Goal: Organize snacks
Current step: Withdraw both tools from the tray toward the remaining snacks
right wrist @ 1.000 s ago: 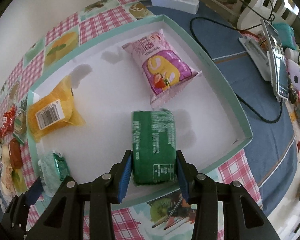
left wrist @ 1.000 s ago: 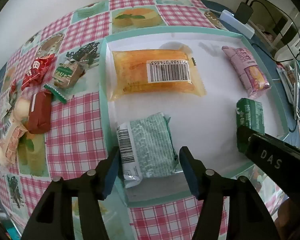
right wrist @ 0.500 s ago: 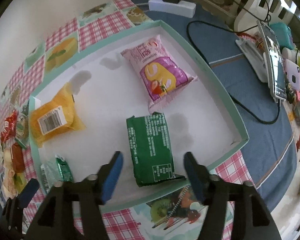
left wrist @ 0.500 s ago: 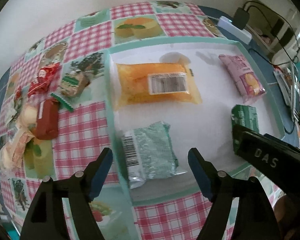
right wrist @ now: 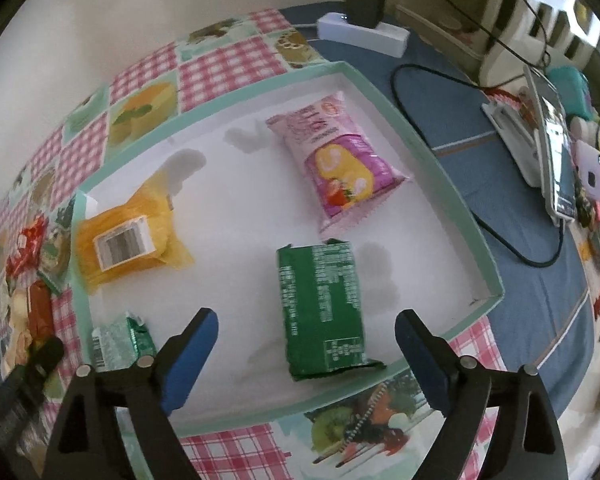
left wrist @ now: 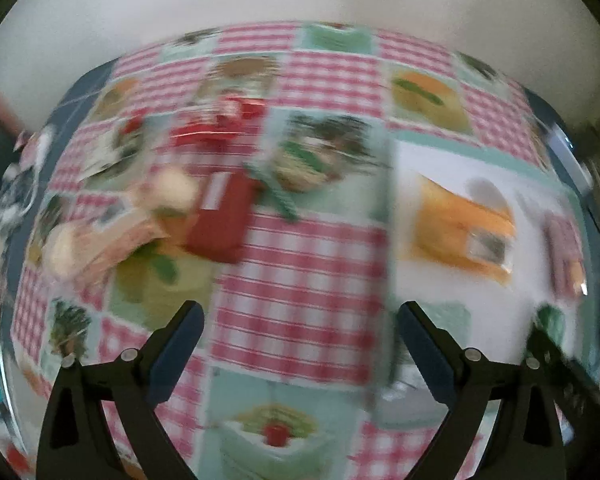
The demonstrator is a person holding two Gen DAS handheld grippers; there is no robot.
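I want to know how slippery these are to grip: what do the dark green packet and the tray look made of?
Dark green packet: thin plastic or foil film, it seems, slightly glossy, with a crimped, jagged end seal and creases. Tray: probably cardboard, matte, with thin straight mint walls, folded corners and a flat white floor; plastic can't be ruled out.

Home: patchwork tablecloth, power strip, phone.

Each claw: black arms, blue pads, silver screws
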